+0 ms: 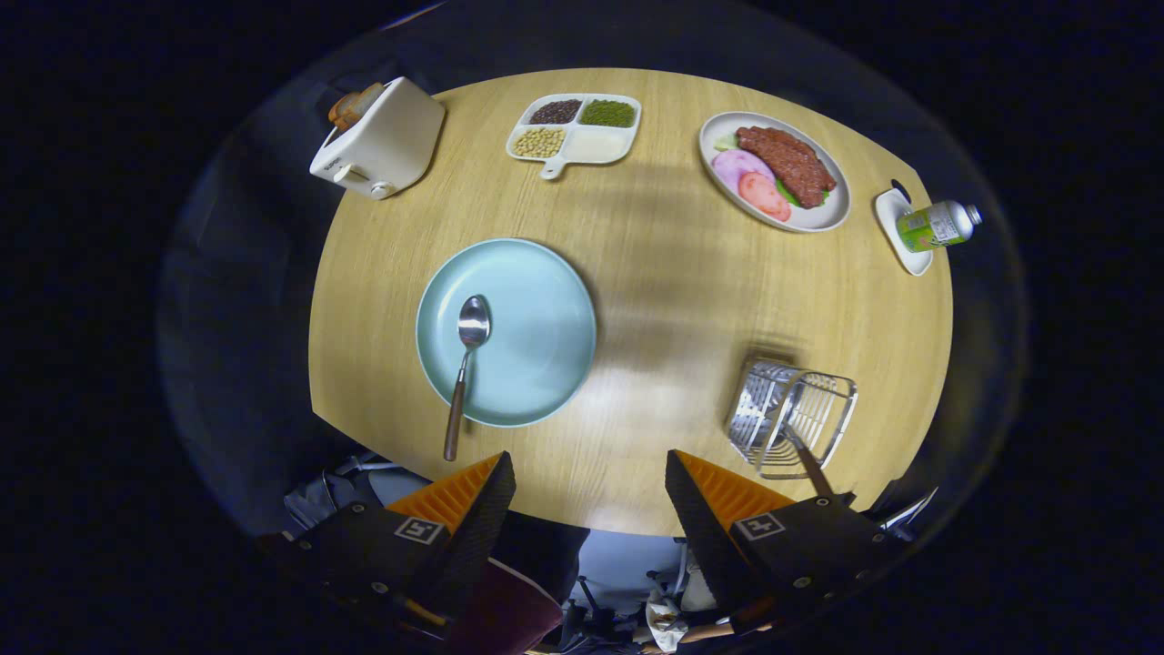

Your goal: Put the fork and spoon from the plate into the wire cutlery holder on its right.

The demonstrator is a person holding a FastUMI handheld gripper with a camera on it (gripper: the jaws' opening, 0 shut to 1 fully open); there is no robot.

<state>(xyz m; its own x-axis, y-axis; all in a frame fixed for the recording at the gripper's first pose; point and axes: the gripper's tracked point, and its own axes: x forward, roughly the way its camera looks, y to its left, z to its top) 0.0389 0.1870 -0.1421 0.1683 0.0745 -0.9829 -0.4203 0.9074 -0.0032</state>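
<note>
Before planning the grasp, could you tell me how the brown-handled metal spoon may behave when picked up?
The brown-handled metal spoon looks stiff and thin. Its shiny bowl may slip on the pale blue round plate; the overhanging handle probably offers grip. The open gripper holds nothing.

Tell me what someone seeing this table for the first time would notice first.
Probably the pale blue plate on the wooden table, with a spoon lying on it, handle hanging over the near rim. To its right stands the wire cutlery holder, a brown handle already sticking out of it. The hand-held gripper is open and holds nothing, its fingers at the table's near edge between plate and holder.
</note>
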